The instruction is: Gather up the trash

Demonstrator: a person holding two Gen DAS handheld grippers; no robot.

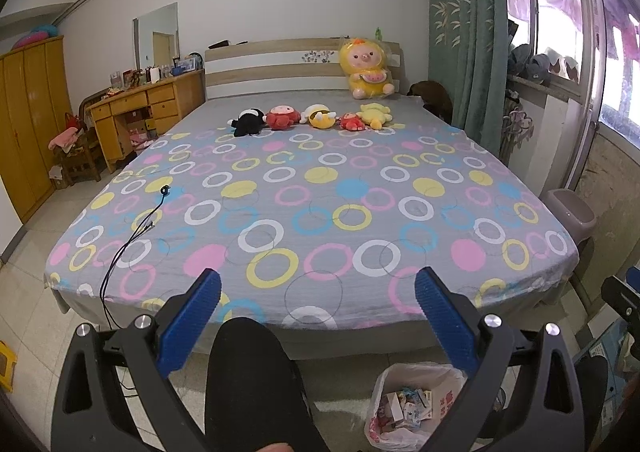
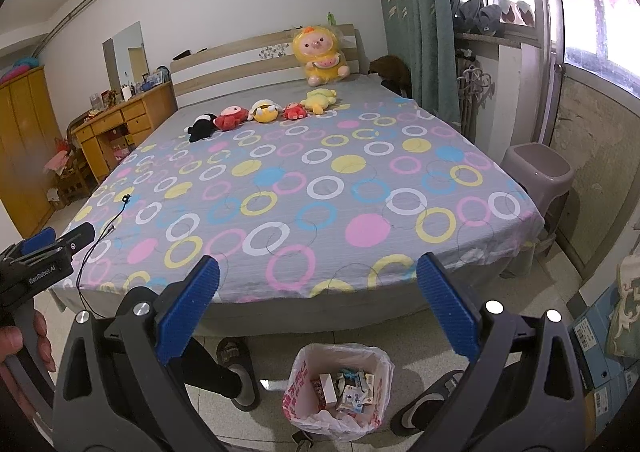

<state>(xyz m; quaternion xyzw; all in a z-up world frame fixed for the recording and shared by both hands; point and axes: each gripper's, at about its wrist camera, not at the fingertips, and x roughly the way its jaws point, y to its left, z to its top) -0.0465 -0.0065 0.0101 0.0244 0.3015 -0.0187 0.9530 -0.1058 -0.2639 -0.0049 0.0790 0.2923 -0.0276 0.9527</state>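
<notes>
Trash: small cartons and wrappers, lying in a bin lined with a white bag printed in red; the bin stands on the tiled floor at the foot of the bed.

Left claw: blue ribbed pads spread wide, nothing between them; held above the floor before the bed's foot, the bin low and to its right. Seen also at the left edge of the right wrist view, gripped by a hand.

Right claw: pads likewise spread wide, holding nothing; the bin lies below, between the two fingers.

Bed: grey sheet with pink, yellow, blue and white rings and dots. A black cable trails over its left side and hangs off the foot edge. Five small plush toys lie in a row near the headboard; a large yellow plush in clear wrap leans on the headboard.

Person: a dark-clad leg in the left wrist view; two slippered feet either side of the bin in the right.

Surroundings: yellow wardrobe and drawers at left; green curtain and window at right; a grey stool beside the bed's right edge.
</notes>
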